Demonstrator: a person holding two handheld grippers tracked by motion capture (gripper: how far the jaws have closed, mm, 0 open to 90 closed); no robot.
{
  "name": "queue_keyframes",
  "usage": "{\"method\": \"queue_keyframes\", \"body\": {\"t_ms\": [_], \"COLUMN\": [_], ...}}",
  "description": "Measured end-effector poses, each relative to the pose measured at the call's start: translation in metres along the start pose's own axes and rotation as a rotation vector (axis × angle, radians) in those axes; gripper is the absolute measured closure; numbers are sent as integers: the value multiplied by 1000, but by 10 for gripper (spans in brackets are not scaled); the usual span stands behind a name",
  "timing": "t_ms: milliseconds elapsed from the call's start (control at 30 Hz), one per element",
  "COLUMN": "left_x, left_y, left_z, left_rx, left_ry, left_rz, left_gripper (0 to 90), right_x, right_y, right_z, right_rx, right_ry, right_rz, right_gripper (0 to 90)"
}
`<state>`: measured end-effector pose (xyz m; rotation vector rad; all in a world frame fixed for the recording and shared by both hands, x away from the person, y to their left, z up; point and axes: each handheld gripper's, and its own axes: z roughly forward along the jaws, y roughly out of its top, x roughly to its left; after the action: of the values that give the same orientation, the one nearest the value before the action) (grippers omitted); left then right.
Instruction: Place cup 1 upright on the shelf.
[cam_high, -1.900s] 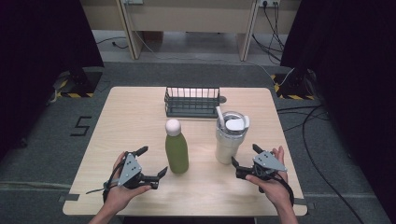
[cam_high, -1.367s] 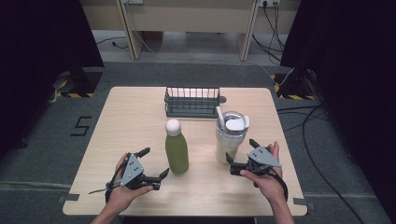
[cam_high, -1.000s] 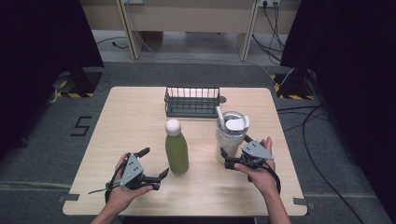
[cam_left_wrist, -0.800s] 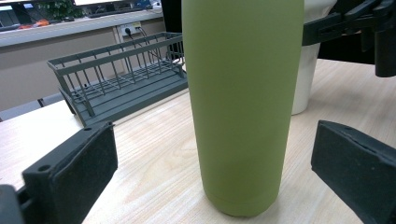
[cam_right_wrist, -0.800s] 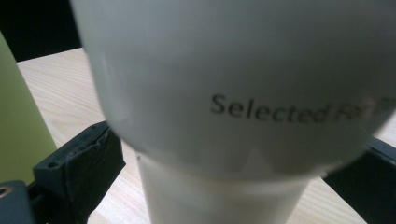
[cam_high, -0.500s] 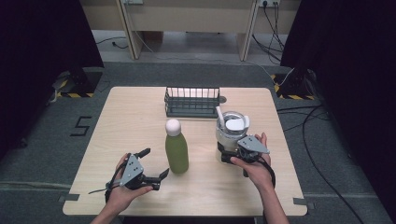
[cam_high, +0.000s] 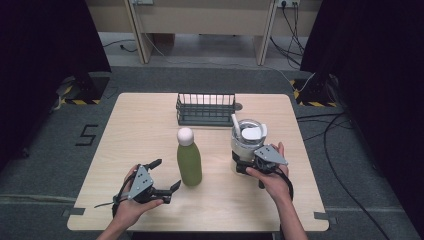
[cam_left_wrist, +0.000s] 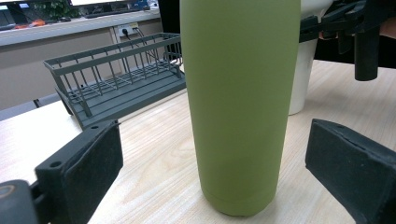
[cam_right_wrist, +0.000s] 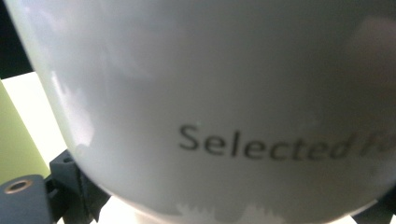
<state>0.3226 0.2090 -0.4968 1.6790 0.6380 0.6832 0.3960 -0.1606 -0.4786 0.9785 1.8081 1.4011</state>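
A green bottle with a white cap stands upright at the table's middle front. To its right stands a white lidded cup with a straw. My right gripper is open, its jaws set on either side of the cup's lower part; the cup, printed "Selected", sits very close in the right gripper view. Whether the pads touch it cannot be told. My left gripper stands open just left of the bottle. In the left gripper view the bottle rises just beyond and between the wide-apart jaws of that gripper, untouched.
A dark wire rack sits at the back middle of the wooden table, behind bottle and cup. Cables and dark stands lie on the floor beyond the table's right side.
My right gripper has moved left and forward from the table's right front until its jaws straddle the cup. The left gripper, bottle and cup have stayed put.
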Motion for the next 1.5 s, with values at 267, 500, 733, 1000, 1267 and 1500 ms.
{"method": "queue_keyframes", "body": {"t_ms": [267,500,733,1000,1267,1500], "left_x": [0,0,0,1,1,2], "left_y": [0,-1,-1,-1,-2,-2], "left_z": [-1,-2,-2,-2,-3,-3], "left_rx": [0,0,0,0,1,-1], "left_ry": [2,1,-2,-3,1,5], "left_rz": [5,-1,-3,-8,-11,-15], "left_gripper": [37,39,42,42,49,56], "right_x": [0,-3,-3,-4,-7,-7], "right_y": [1,3,5,6,9,14], "right_z": [2,2,3,3,6,9], "right_rx": [-5,12,17,22,31,26], "right_ry": [7,16,18,22,24,36], "right_rz": [-8,0,3,9,25,22], "right_gripper": [87,87,87,87,85,83]}}
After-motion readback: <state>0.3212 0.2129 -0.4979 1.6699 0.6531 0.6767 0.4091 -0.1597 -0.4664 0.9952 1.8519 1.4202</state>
